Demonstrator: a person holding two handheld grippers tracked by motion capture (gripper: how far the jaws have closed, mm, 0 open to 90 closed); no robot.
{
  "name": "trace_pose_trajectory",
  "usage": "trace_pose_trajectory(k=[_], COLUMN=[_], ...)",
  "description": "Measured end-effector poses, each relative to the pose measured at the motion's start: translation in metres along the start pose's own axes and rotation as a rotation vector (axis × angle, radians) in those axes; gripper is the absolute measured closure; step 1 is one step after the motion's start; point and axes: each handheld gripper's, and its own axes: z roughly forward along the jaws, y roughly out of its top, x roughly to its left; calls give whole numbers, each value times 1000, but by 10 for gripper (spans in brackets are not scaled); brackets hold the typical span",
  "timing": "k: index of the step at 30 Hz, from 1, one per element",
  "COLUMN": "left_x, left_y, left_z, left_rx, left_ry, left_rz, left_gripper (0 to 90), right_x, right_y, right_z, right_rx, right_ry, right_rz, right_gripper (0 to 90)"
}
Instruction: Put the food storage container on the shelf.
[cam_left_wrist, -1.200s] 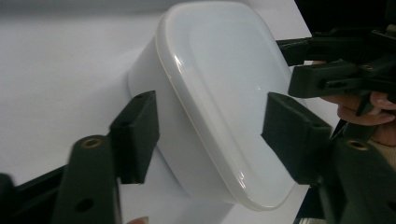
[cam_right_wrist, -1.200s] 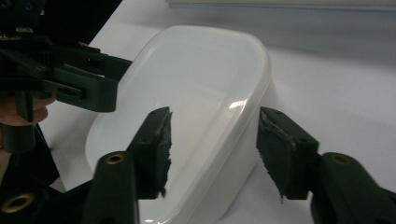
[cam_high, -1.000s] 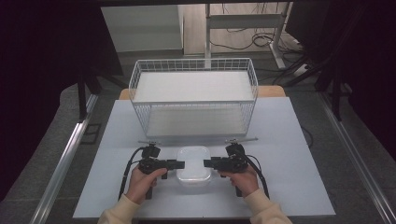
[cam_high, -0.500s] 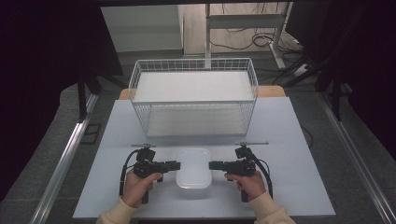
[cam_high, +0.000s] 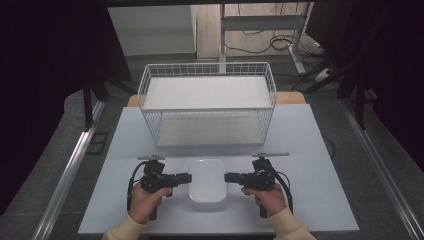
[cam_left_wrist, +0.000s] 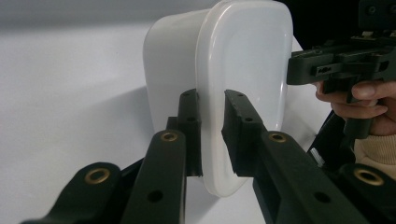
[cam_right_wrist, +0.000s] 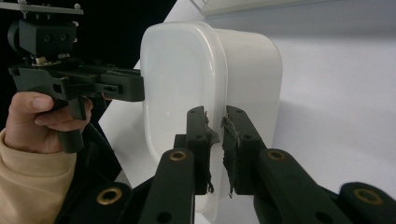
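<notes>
Jaws of the left gripper and right gripper each straddle the white container's rim, apparently gripping opposite sides.

In the high view, the bottom edge is cutting off both sleeves, and each hand is covering the handle it is gripping; the left claw and right claw are showing too small there to tell whether their jaws are touching the white container. In the left gripper view, the jaws are hiding the near rim of the container, and the frame's right edge is cropping the other hand. In the right gripper view, the container's lower end is vanishing behind the jaws, and the worktop behind it is looking soft and blurred.
</notes>
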Motion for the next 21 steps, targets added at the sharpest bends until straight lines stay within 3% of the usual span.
trace_pose_trajectory(k=[9, 17, 21], left_x=[-12, -27, -31], left_y=[7, 10, 14], left_z=[-19, -31, -34], left_rx=[-55, -88, -106], left_ry=[-22, 6, 14], left_rz=[55, 127, 168], left_gripper=[789, 788, 787], right_x=[21, 41, 53], right_y=[6, 12, 16], right_z=[-12, -22, -28], right_rx=[-55, -87, -110], right_ry=[0, -21, -50], right_rz=[-84, -169, -236], right_gripper=[811, 812, 812])
